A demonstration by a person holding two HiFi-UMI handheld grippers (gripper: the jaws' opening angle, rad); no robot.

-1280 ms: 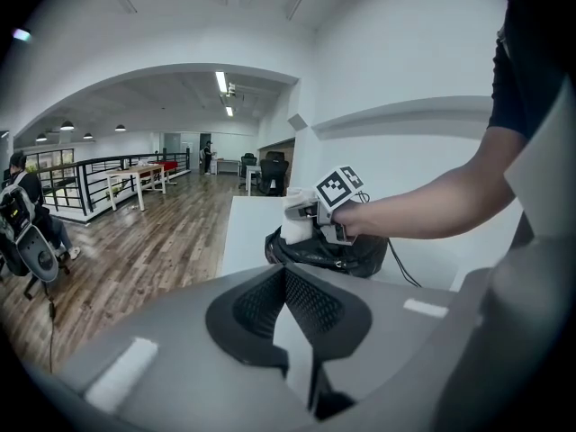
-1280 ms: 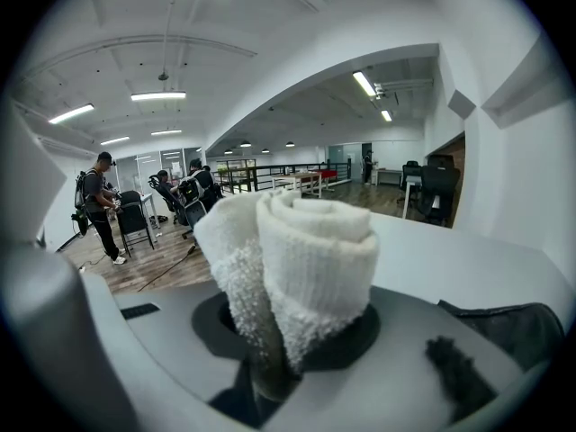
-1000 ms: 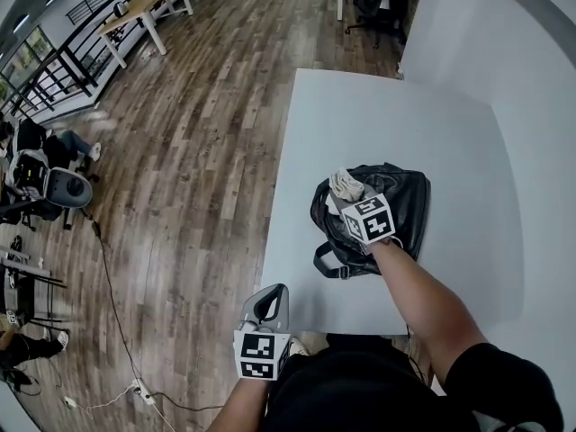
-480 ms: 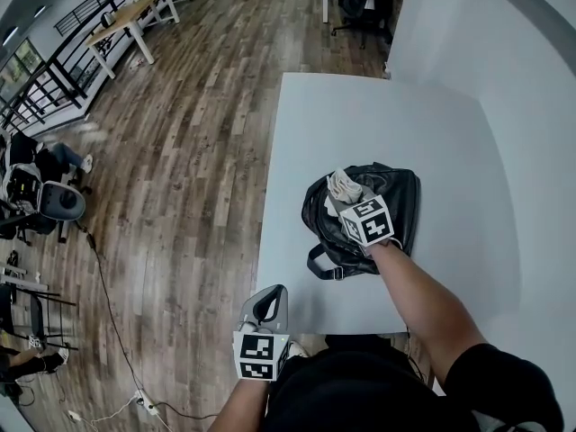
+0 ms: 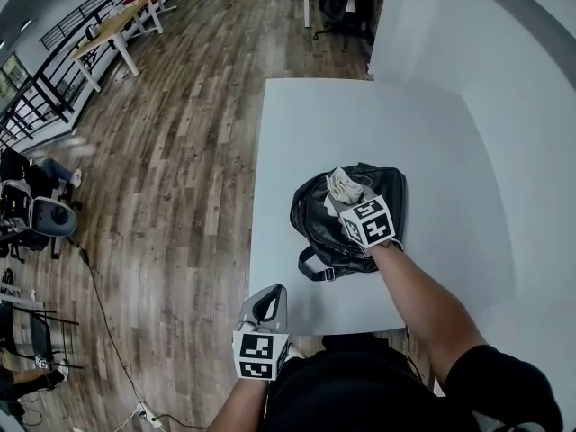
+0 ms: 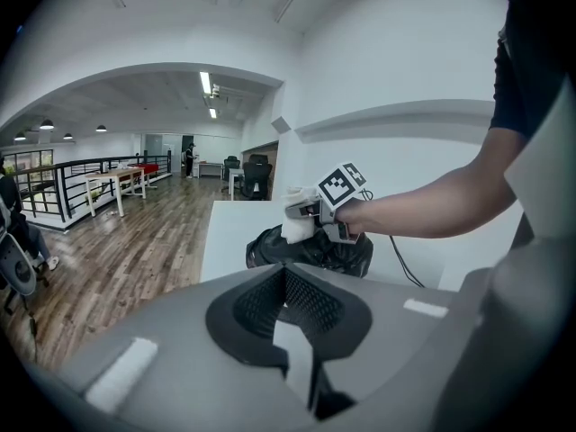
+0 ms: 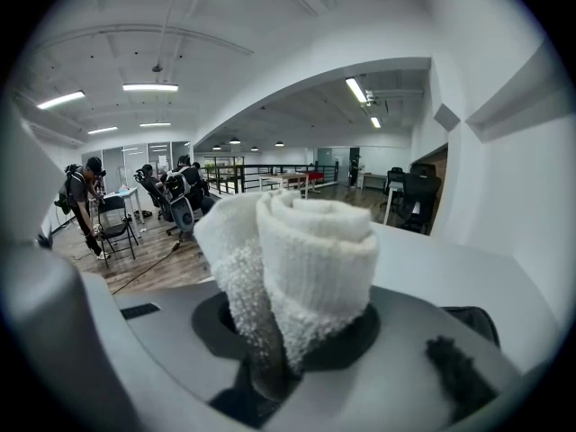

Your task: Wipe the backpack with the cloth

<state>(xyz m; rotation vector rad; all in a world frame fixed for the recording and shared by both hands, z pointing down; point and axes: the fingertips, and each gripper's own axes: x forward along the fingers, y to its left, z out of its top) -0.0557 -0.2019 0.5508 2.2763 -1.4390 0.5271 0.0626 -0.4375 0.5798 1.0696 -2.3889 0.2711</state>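
Observation:
A black backpack [image 5: 360, 207] lies on the white table [image 5: 432, 142], near its front left part. My right gripper [image 5: 341, 196] is shut on a rolled white cloth [image 5: 344, 185] and holds it on the top of the backpack. In the right gripper view the cloth [image 7: 301, 259] fills the space between the jaws, with a bit of the backpack [image 7: 475, 320] at the lower right. My left gripper [image 5: 269, 298] hangs off the table's front edge, shut on nothing. In the left gripper view I see the backpack [image 6: 315, 250], the cloth [image 6: 296, 220] and the right gripper [image 6: 310, 212] ahead.
The table's left edge [image 5: 258, 196] drops to a wooden floor [image 5: 171, 151]. A white wall [image 5: 504, 79] runs along the right. Office chairs [image 5: 346, 3] stand beyond the far edge. Seated people and chairs [image 7: 171, 201] are far off to the left.
The head view has swung, so the table and backpack sit further left in the picture. The cloth now rests a little further from the backpack's left edge. The left gripper has not moved.

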